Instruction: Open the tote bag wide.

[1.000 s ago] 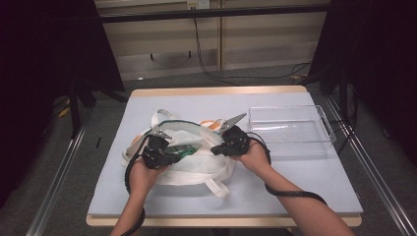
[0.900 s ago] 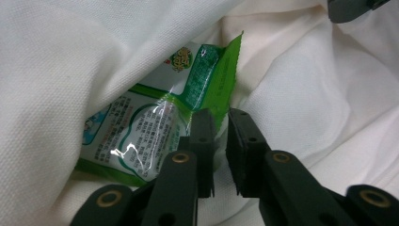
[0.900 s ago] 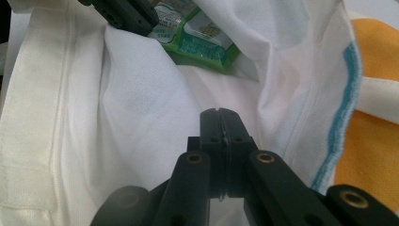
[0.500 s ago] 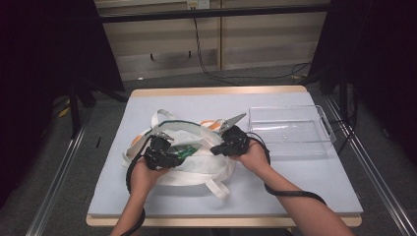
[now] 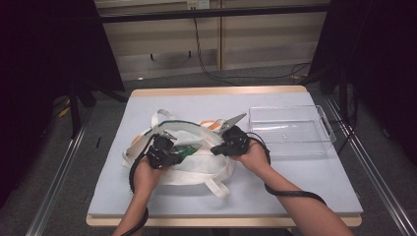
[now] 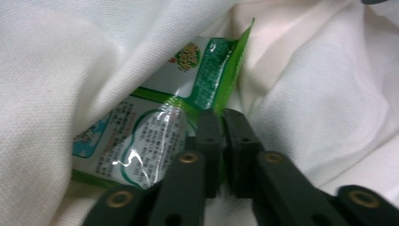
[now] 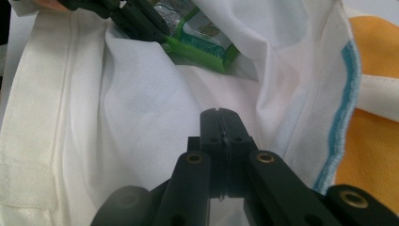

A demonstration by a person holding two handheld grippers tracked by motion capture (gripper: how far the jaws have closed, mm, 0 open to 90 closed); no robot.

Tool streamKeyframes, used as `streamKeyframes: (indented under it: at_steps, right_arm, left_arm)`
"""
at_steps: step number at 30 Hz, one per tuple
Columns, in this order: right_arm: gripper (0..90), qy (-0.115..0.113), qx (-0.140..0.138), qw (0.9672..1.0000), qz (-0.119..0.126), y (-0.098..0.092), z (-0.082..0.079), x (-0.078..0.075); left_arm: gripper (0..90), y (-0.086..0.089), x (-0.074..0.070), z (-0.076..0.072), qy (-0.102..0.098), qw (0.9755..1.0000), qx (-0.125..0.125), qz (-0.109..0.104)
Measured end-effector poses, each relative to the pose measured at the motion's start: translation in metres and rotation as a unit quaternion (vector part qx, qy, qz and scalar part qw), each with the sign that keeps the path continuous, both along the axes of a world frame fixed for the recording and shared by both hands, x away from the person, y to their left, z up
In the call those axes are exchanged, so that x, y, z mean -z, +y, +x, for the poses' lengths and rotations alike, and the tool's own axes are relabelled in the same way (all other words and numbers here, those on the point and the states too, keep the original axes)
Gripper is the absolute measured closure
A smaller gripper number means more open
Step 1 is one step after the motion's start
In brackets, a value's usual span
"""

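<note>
Your left gripper (image 6: 221,117) has its jaws pressed together on the edge of a green and white snack packet (image 6: 155,141); they have just been closing, and the packet's green rim sits clamped between them. The packet lies partly inside the mouth of the white cloth bag (image 5: 196,167), with folds of cloth over its upper side. Your right gripper (image 7: 220,115) is also pressed together, pinching a fold of the bag's white cloth near the opening. In the right gripper view the left gripper and the packet show just beyond that fold. The bag rests on the bench (image 5: 295,187) left of the middle, nearer your edge, its straps trailing toward the far side and toward you. An orange cloth with a blue border (image 7: 371,132) lies against the bag on its far side. A clear plastic tray (image 5: 290,130) stands well apart, toward the right edge.
</note>
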State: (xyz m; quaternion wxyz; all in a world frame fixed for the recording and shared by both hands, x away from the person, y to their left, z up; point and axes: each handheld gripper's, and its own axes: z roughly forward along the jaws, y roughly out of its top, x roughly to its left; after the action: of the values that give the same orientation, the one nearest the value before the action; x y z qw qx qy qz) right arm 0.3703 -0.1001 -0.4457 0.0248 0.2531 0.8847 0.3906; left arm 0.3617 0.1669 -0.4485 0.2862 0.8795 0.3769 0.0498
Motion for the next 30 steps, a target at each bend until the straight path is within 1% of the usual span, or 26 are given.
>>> streamKeyframes:
  at_steps: [1,2,3,4,5,6,7,8,9,11,13,14,15,16,19,22,24,25,26,28,29,30]
  right_arm:
    - [89.2,0.000,0.000,1.0000,0.000,0.000,0.000,0.000]
    - [89.2,-0.001,-0.001,1.0000,-0.001,0.000,0.000,0.000]
    - [89.2,-0.001,-0.001,1.0000,-0.001,0.000,0.000,0.000]
    - [89.1,-0.001,-0.001,1.0000,-0.001,0.000,0.000,0.000]
    - [89.2,0.001,0.000,1.0000,-0.001,0.000,0.000,0.000]
    - [89.2,0.000,-0.002,1.0000,0.001,0.000,0.000,0.000]
    - [89.1,0.002,-0.001,1.0000,0.002,0.000,0.000,0.001]
    - [89.1,0.003,-0.002,1.0000,0.003,0.000,0.000,0.001]
    - [89.1,0.003,-0.003,1.0000,0.003,0.000,0.000,0.001]
    - [88.9,0.002,-0.001,1.0000,0.003,0.000,0.000,0.001]
    - [88.6,0.004,0.001,1.0000,0.000,0.000,-0.001,0.000]
    - [88.6,0.004,0.001,1.0000,0.002,0.000,-0.001,0.000]
    - [88.6,0.004,-0.001,1.0000,0.006,-0.001,0.000,0.000]
    - [88.4,0.004,-0.001,1.0000,0.005,-0.001,0.000,0.000]
    - [87.3,0.006,-0.001,1.0000,0.005,-0.001,0.000,0.000]
    - [86.3,0.004,-0.002,1.0000,0.003,0.000,0.000,0.000]
    - [85.9,0.005,-0.004,1.0000,0.005,0.001,0.000,-0.001]
    - [85.2,0.007,-0.004,1.0000,0.002,0.001,-0.001,-0.002]
    - [85.2,0.003,-0.006,1.0000,0.003,0.002,0.000,-0.002]
    - [82.0,0.003,-0.005,1.0000,0.004,0.003,0.000,-0.004]
    - [82.1,0.002,-0.006,1.0000,0.004,0.003,0.000,-0.004]
    - [82.0,0.002,-0.007,1.0000,0.004,0.004,0.000,-0.004]
  left_arm:
    - [89.6,0.001,0.000,0.001,0.002,1.0000,0.000,0.000]
    - [90.0,0.000,-0.001,0.001,0.002,1.0000,-0.003,-0.003]
    - [90.0,0.001,-0.002,0.002,0.003,1.0000,0.000,-0.001]
    - [90.0,0.000,-0.004,0.001,0.002,1.0000,-0.003,-0.005]
    - [90.0,0.001,-0.007,0.001,-0.002,1.0000,0.001,-0.008]
    - [90.0,0.001,-0.010,0.001,-0.001,0.9999,0.003,-0.012]
    - [90.0,0.000,-0.013,0.000,-0.006,0.9997,-0.002,-0.022]
    - [90.0,0.001,-0.015,0.001,-0.007,0.9997,-0.004,-0.024]
    - [90.0,0.002,-0.018,0.002,-0.005,0.9997,0.004,-0.023]
    - [90.0,0.002,-0.022,0.002,-0.005,0.9997,0.005,-0.025]
    - [90.0,0.002,-0.025,0.002,-0.008,0.9996,0.012,-0.024]
    - [90.0,0.000,-0.026,0.000,-0.008,0.9994,0.005,-0.034]
    - [90.0,0.001,-0.029,0.000,-0.010,0.9994,0.017,-0.028]
    - [90.0,0.001,-0.032,-0.001,-0.013,0.9994,0.023,-0.022]
    - [90.0,0.001,-0.039,-0.003,-0.020,0.9992,0.023,-0.025]
    - [90.0,0.003,-0.043,-0.003,-0.019,0.9986,0.021,-0.043]
    - [90.0,0.003,-0.046,-0.003,-0.017,0.9984,0.031,-0.045]
    - [90.0,0.002,-0.047,-0.004,-0.021,0.9983,0.031,-0.045]
    - [90.0,0.002,-0.049,-0.004,-0.019,0.9982,0.037,-0.044]
    - [90.0,0.000,-0.050,-0.005,-0.023,0.9978,0.036,-0.051]
    - [90.0,0.000,-0.051,-0.005,-0.024,0.9979,0.039,-0.046]
    - [90.0,-0.001,-0.052,-0.005,-0.022,0.9976,0.041,-0.052]
